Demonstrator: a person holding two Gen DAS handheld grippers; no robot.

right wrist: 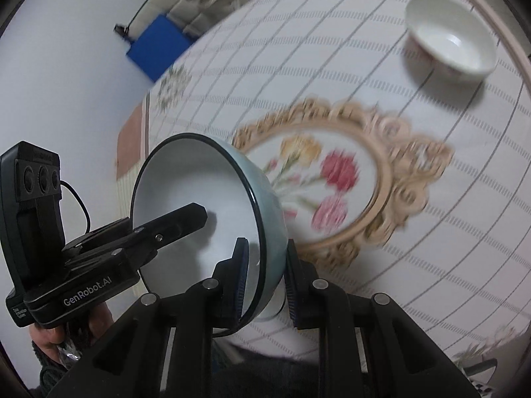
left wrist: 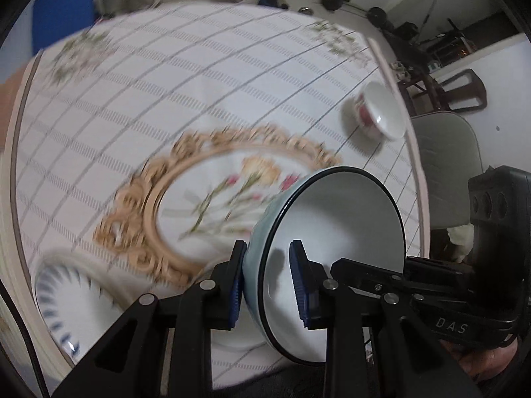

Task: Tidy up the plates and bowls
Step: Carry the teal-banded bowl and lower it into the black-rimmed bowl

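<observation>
A pale blue bowl (left wrist: 338,232) with a dark rim and white inside hangs tilted on its side above the table, held from two sides. My left gripper (left wrist: 268,285) is shut on its wall, one pad inside and one outside. My right gripper (right wrist: 265,282) is shut on the opposite wall of the same bowl (right wrist: 186,185). Below the bowl lies a large floral plate (left wrist: 205,199) (right wrist: 332,179) with an ornate gold rim. A small white bowl (left wrist: 378,109) (right wrist: 451,46) with red decoration stands farther off near the table's edge.
A white dish with blue stripes (left wrist: 66,301) sits near the table's rim at the lower left. The round table carries a checked cloth (left wrist: 199,76). A grey chair (left wrist: 444,165) stands beside the table, and a blue box (right wrist: 159,46) is on the floor beyond.
</observation>
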